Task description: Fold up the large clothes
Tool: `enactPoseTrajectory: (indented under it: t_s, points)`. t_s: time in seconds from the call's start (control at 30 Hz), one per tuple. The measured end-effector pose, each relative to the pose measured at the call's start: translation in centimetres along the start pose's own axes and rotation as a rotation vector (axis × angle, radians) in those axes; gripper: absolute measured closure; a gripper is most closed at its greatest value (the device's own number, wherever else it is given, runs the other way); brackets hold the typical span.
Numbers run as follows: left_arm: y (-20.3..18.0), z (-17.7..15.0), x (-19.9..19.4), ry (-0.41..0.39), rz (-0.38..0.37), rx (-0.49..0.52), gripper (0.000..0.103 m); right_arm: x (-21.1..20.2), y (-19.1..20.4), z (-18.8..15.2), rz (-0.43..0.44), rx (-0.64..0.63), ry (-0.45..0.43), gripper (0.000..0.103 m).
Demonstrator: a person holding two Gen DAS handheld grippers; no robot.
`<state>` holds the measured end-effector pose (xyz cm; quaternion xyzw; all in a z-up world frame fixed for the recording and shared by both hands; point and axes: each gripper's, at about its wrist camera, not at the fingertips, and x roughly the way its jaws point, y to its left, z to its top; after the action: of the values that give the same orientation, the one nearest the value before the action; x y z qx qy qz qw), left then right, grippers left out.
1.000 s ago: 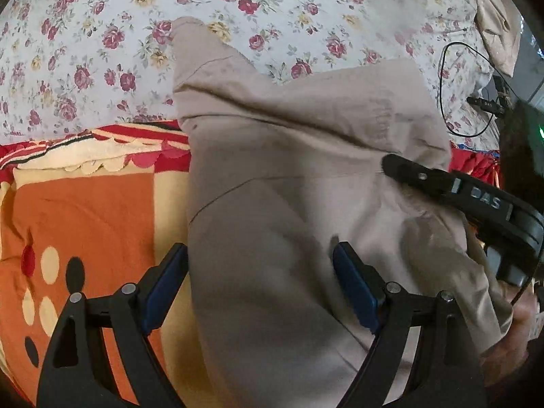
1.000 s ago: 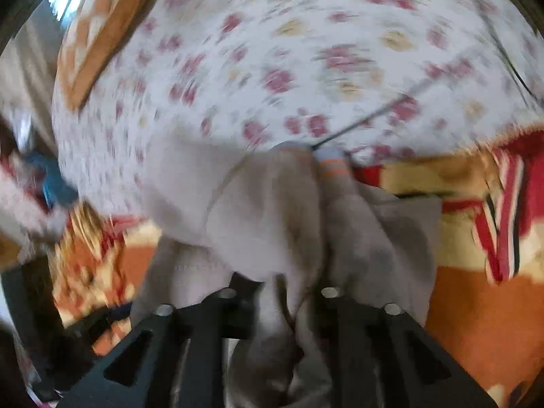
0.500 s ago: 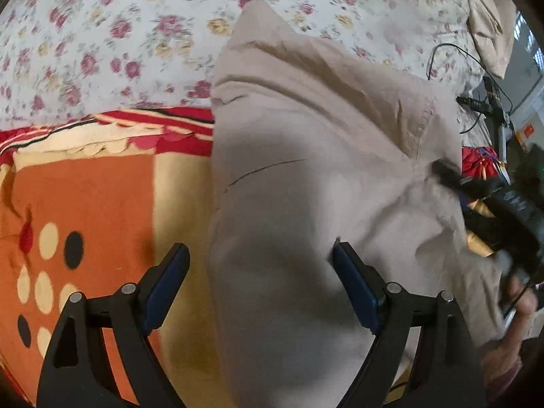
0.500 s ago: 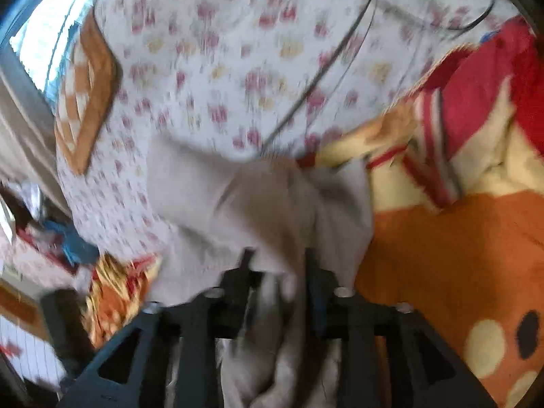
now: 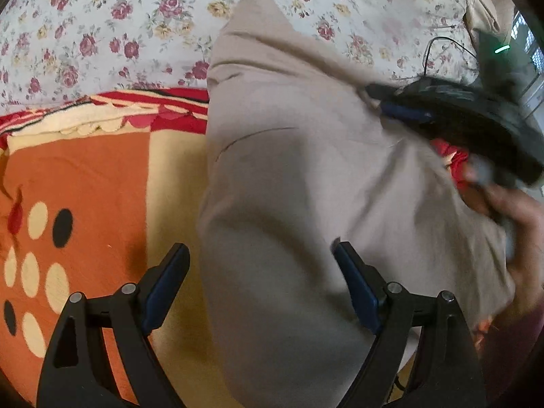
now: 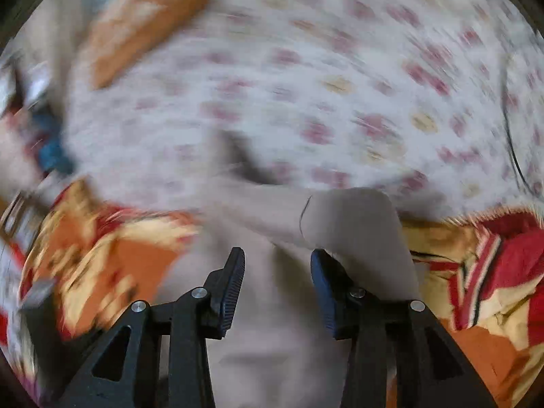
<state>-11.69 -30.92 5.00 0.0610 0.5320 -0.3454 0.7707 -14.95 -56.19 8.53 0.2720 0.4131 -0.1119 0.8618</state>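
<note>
**Beige garment folded on the bed, both jaws off the cloth**

Your left gripper (image 5: 260, 273) hangs over the large beige cotton garment (image 5: 306, 187) with its jaws spread wide. The left blue pad stands over the orange blanket with cream and black dots (image 5: 68, 204); the right pad stands over the beige cloth. Neither pad presses on anything.

The garment lies on the bed in a long folded strip. Its far, narrow end reaches onto the white bedsheet printed with red and yellow roses (image 5: 102, 34); its near part covers the blanket's cream and red border.

Your right gripper (image 6: 277, 282) sits at the garment's right edge. Its jaws have just been closing and now stand partly open, with beige cloth below the gap but nothing pinched between the pads. A rolled fold of the garment (image 6: 353, 224) rises just beyond the right-hand pad. That view is smeared by motion, so finer detail is lost.

In the left wrist view, your right hand (image 5: 510, 224) shows blurred on its black handle, and a thin black cable (image 5: 442, 42) lies on the sheet beyond.
</note>
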Motion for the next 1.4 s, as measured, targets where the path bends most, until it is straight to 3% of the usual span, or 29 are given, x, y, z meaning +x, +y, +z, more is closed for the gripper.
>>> enactPoseTrajectory:
  t_s: [0.07, 0.17, 0.27, 0.33, 0.43, 0.57, 0.7, 0.77, 0.8, 0.83, 0.9, 0.93, 1.0, 1.2, 1.27, 1.3, 1.33, 1.4]
  points:
    - [0.1, -0.2, 0.4, 0.001, -0.009, -0.006, 0.013, 1.9, -2.9, -0.8, -0.028, 0.106, 0.023, 0.081]
    - [0.0, -0.3, 0.7, 0.012, -0.006, -0.001, 0.011, 2.7, -4.8, -2.7, -0.014, 0.134, 0.027, 0.081]
    - [0.2, -0.2, -0.1, 0.02, -0.006, -0.001, 0.011, -0.9, -4.7, -3.2, 0.013, 0.147, 0.014, 0.069]
    - [0.3, -0.4, -1.3, -0.003, 0.001, 0.019, 0.011, -4.9, -4.3, -4.1, 0.064, 0.115, -0.018, 0.052]
    - [1.0, -1.2, -3.3, -0.057, 0.029, 0.051, 0.011, -10.1, -3.2, -6.7, 0.102, 0.061, -0.06, 0.036]
    - [2.6, -2.3, -4.5, -0.073, 0.023, -0.001, 0.011, -12.8, -0.5, -10.2, 0.216, 0.015, -0.054, 0.03]
    - [2.7, -2.9, -5.0, -0.077, 0.041, -0.006, 0.011, -10.6, 2.4, -12.3, 0.26, -0.03, 0.05, 0.029]
    - [2.4, -3.2, -4.7, -0.066, 0.056, 0.019, 0.011, -10.2, 3.3, -13.0, 0.193, -0.085, 0.019, 0.048]
    - [2.5, -3.3, -4.5, -0.059, 0.052, 0.021, 0.011, -10.3, 3.3, -13.3, 0.114, -0.119, -0.006, 0.092]
    - [2.7, -3.6, -4.5, -0.055, 0.04, 0.014, 0.01, -10.4, 2.9, -13.5, 0.083, -0.128, -0.017, 0.096]
    - [3.0, -3.9, -4.4, -0.051, 0.002, -0.011, 0.006, -10.1, 1.3, -14.1, 0.039, -0.101, -0.035, 0.097]
    - [3.0, -4.0, -4.3, -0.049, -0.013, -0.021, 0.006, -9.1, 0.4, -14.7, -0.014, -0.091, -0.004, 0.097]
    - [2.8, -4.1, -4.0, -0.035, -0.015, -0.031, 0.006, -7.5, -0.7, -15.7, -0.04, -0.08, 0.05, 0.097]
    - [2.3, -3.1, -7.1, -0.127, 0.002, -0.004, 0.006, -12.8, 0.2, -14.1, -0.022, -0.07, -0.08, 0.095]
    - [2.3, -2.4, -6.9, -0.131, 0.006, -0.002, 0.006, -13.5, 0.7, -13.3, -0.053, -0.074, -0.106, 0.088]
    - [2.2, -1.9, -6.5, -0.125, 0.004, -0.007, 0.006, -13.5, 1.1, -12.8, -0.084, -0.065, -0.124, 0.079]
    - [2.2, -1.6, -6.1, -0.122, 0.001, -0.013, 0.006, -13.6, 1.2, -12.3, -0.113, -0.045, -0.153, 0.058]
    - [1.9, -0.9, -5.1, -0.122, -0.002, -0.019, 0.006, -13.3, 1.3, -11.4, -0.104, -0.01, -0.173, 0.041]
